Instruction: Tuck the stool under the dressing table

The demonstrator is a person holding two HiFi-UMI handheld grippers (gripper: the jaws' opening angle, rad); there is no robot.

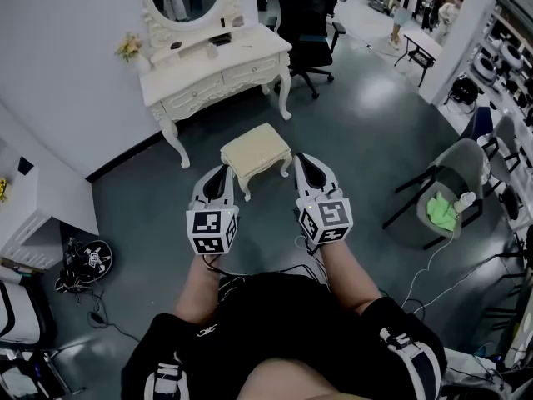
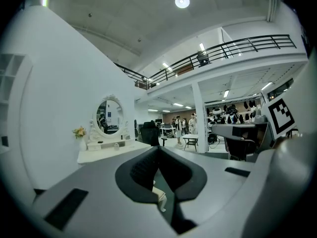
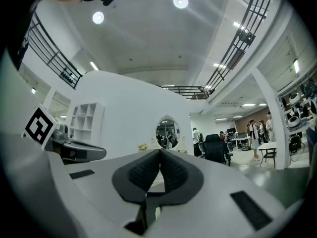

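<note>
Stool [image 1: 256, 151] outside dressing table [image 1: 218, 67], left gripper [image 1: 223, 170], right gripper [image 1: 302, 159] closed

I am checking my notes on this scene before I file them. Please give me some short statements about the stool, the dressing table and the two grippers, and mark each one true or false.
1. The stool stands out on the floor in front of the dressing table, not under it. True.
2. Both grippers are wide open. False: the left gripper and the right gripper each have their jaws together, with nothing held.
3. Flowers stand on the stool. False: the flowers stand on the dressing table, at its left end in the head view.
4. A green cloth lies on the grey chair. True.
</note>
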